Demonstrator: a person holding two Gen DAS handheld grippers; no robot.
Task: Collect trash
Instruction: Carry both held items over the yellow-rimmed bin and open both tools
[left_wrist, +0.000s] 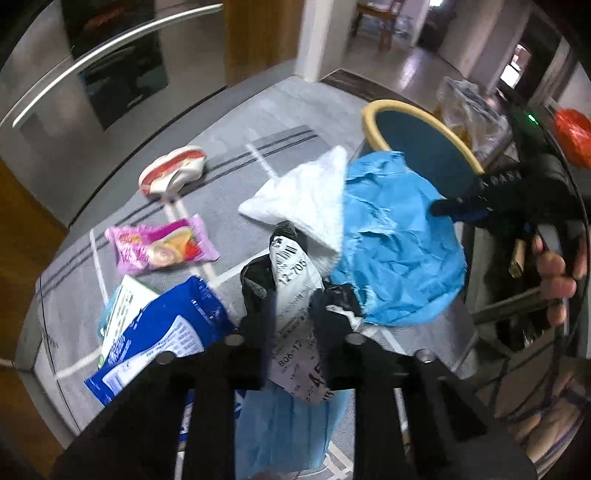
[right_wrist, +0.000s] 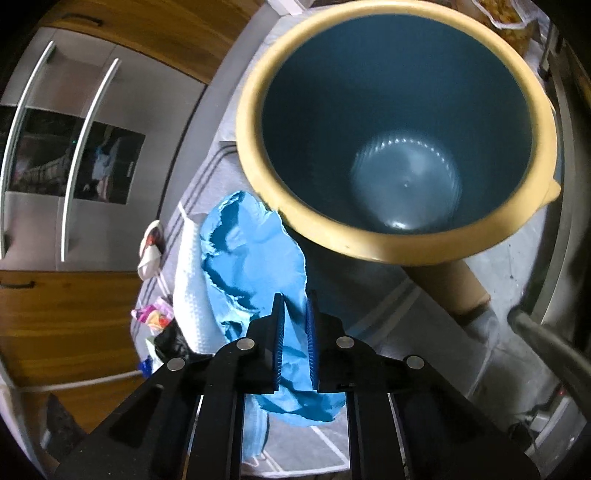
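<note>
My left gripper (left_wrist: 293, 295) is shut on a crumpled black-and-white mailing bag (left_wrist: 291, 266) with a printed label, just above the grey striped cloth (left_wrist: 240, 122). My right gripper (right_wrist: 295, 310) is shut on a creased blue paper sheet (right_wrist: 255, 258), which hangs beside the bin's near rim. From the left wrist view that gripper (left_wrist: 443, 208) pinches the blue paper (left_wrist: 395, 236) at its right edge. The blue bin with a yellow rim (right_wrist: 247, 122) stands upright, and nothing shows inside it. A white paper towel (left_wrist: 306, 199) lies against the blue paper.
On the cloth lie a pink snack wrapper (left_wrist: 162, 247), a red-and-white wrapper (left_wrist: 173, 170), a dark blue packet (left_wrist: 166, 332) and a light blue face mask (left_wrist: 280, 424). A steel fridge (left_wrist: 74, 92) stands behind. A cardboard tube (right_wrist: 454, 284) lies under the bin. A hand (left_wrist: 554, 273) grips the right tool.
</note>
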